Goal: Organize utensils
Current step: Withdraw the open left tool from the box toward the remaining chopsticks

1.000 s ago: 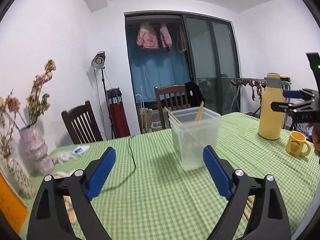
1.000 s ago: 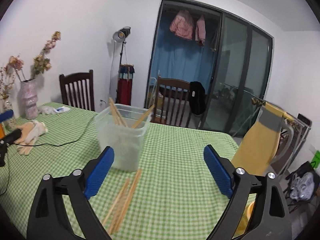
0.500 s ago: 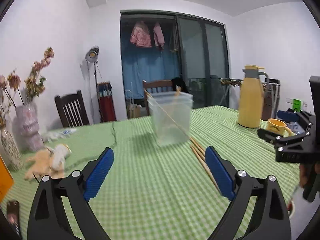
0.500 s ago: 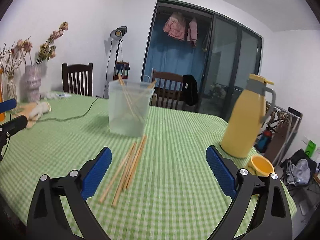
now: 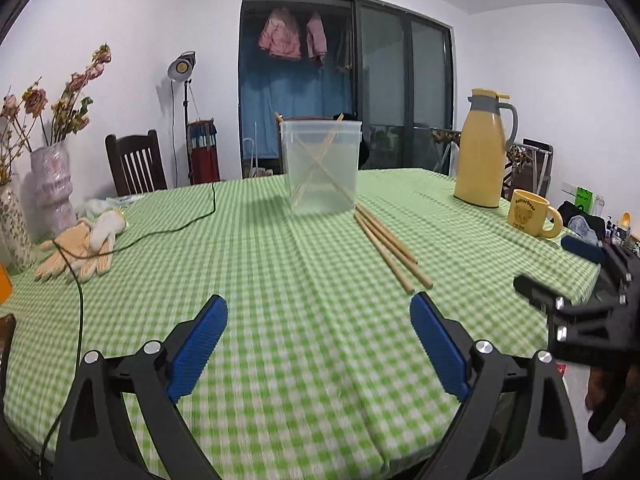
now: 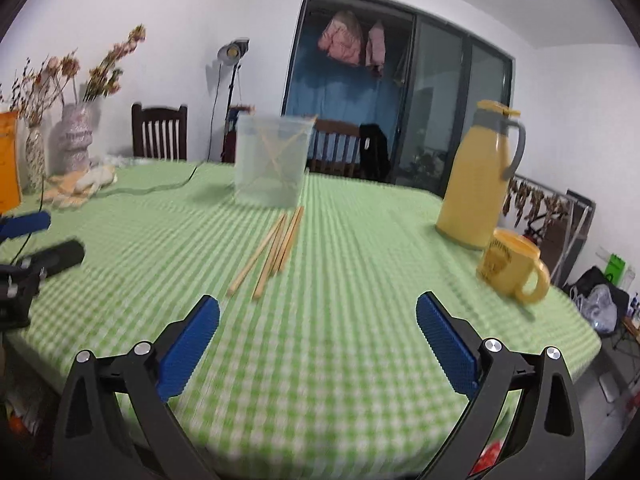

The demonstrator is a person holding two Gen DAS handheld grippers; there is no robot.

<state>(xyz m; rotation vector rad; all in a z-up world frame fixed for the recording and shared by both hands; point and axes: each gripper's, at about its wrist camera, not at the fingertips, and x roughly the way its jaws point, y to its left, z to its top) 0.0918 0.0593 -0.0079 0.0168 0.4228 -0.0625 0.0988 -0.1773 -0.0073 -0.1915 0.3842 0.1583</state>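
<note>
A clear plastic container (image 5: 320, 168) (image 6: 272, 160) stands mid-table with two chopsticks crossed inside it. Several loose wooden chopsticks (image 5: 386, 244) (image 6: 272, 248) lie on the green checked tablecloth just in front of it. My left gripper (image 5: 316, 300) hovers low over the near part of the table, open, with nothing between its blue pads. My right gripper (image 6: 318, 299) is open too, its jaws still opening, and holds nothing. Both grippers are well short of the loose chopsticks. Each shows at the edge of the other's view: the right gripper (image 5: 580, 280), the left gripper (image 6: 36, 240).
A yellow thermos jug (image 5: 482, 152) and a yellow mug (image 5: 530, 214) stand at the right. Work gloves (image 5: 80, 244) and a black cable (image 5: 168, 232) lie at the left, near vases (image 5: 52, 188) with dried flowers. Wooden chairs stand behind the table.
Both grippers have sunk and drawn back from the container, which now looks smaller and farther off. The loose chopsticks have come into the left wrist view.
</note>
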